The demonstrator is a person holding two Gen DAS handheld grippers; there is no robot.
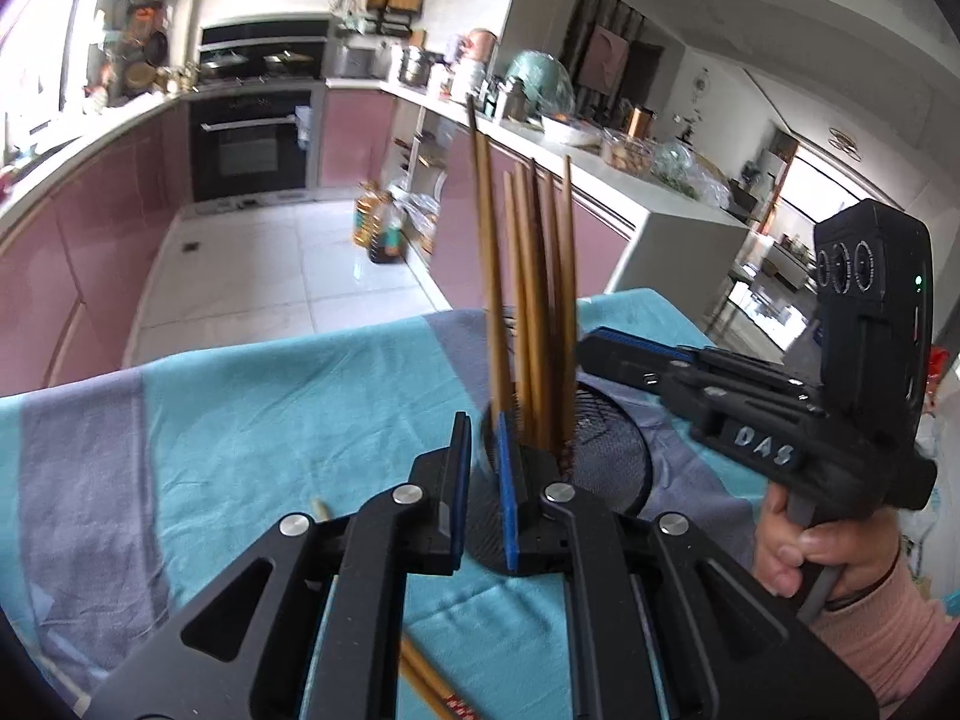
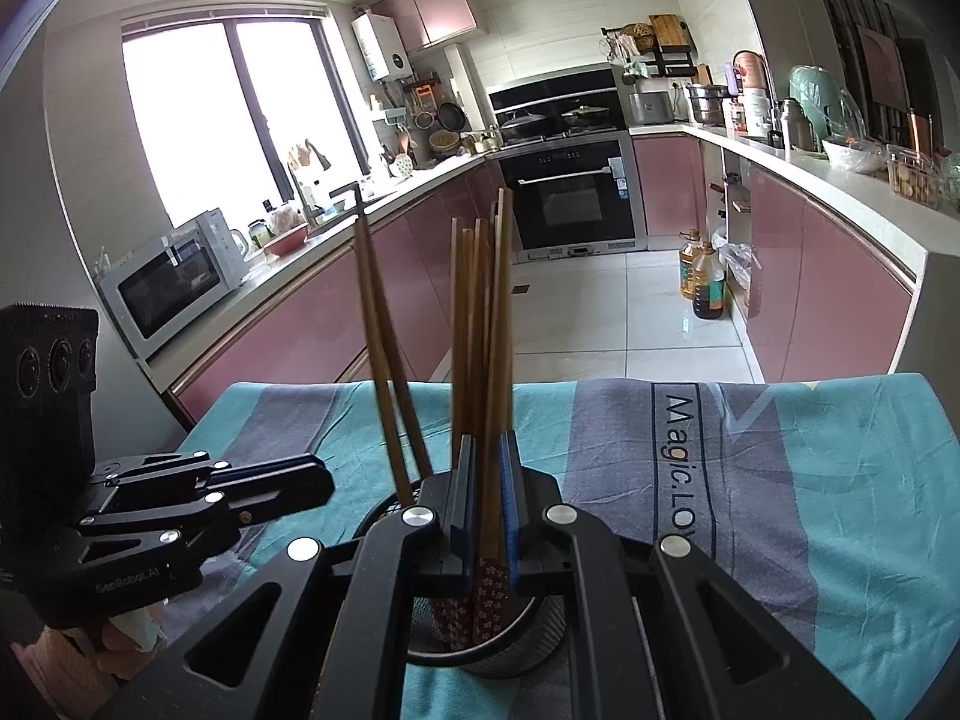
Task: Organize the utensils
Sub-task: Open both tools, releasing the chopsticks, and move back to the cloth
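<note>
Just below our left gripper [image 1: 483, 480], jaws nearly together on nothing, loose chopsticks [image 1: 429, 681] lie slantwise on the cloth [image 1: 240, 420]; our right gripper [image 2: 486, 516] is clamped on an upright pair [image 2: 487, 588] in the holder [image 2: 534, 651].

Chopsticks in holder [image 2: 480, 324]: we see a bunch of brown wooden sticks standing near upright at the centre of the right wrist frame, two leaning left, red floral ends down in the cup.
Holder [image 2: 516, 654]: we make out a dark round mesh cup, lower centre, on the cloth.
Loose chopsticks [image 1: 429, 684]: we find a pair lying flat, bottom centre of the left wrist frame.
</note>
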